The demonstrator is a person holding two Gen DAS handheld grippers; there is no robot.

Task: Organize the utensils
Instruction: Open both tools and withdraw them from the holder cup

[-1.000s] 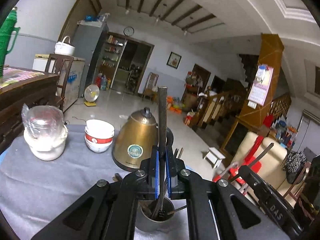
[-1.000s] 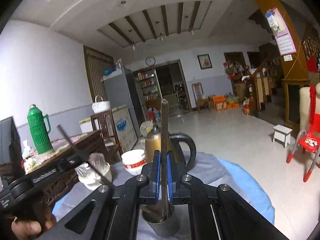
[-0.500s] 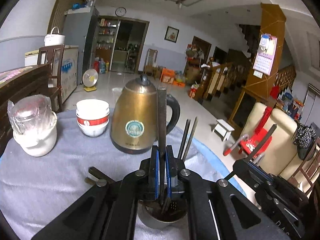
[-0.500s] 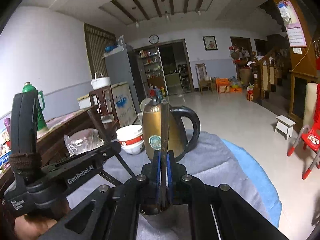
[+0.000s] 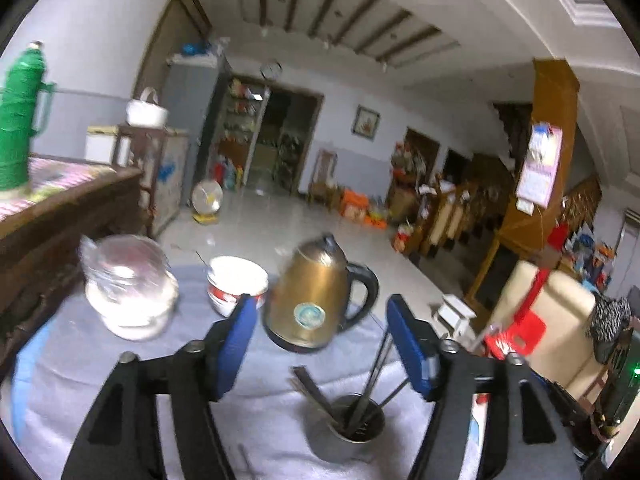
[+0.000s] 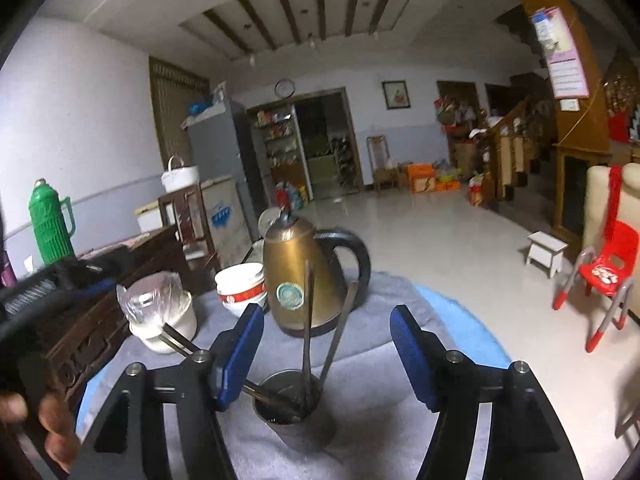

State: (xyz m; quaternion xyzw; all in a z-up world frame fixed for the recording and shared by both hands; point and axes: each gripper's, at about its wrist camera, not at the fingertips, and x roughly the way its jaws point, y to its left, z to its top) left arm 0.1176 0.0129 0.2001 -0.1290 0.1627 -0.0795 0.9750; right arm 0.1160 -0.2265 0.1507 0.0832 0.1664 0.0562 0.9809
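A large tiled living room with a beamed ceiling lies behind a round table (image 6: 448, 320) covered by a grey cloth over blue. On the table a steel utensil cup (image 6: 290, 412) stands near the front edge, holding several dark-handled utensils (image 6: 307, 320) that lean against its rim; behind it, toward the table's far edge, stand a brass-coloured electric kettle (image 6: 304, 276), stacked red-and-white bowls (image 6: 240, 286) and a bag-covered white container (image 6: 160, 312). The left gripper (image 5: 320, 344) has its blue jaws opening, wide apart, with nothing pinched between them; the cup (image 5: 352, 428) sits below and slightly right of its gap. The right gripper (image 6: 326, 350) is likewise opening, its jaws straddling the upright handles without pressing on them. The step in hand looks like releasing utensils into the cup. To do it well, each gripper should lift straight up once the pads are fully clear, so no handle is dragged sideways and the light cup does not tip. One handle leans out low toward the left, a likely snag. The left view is motion-blurred.
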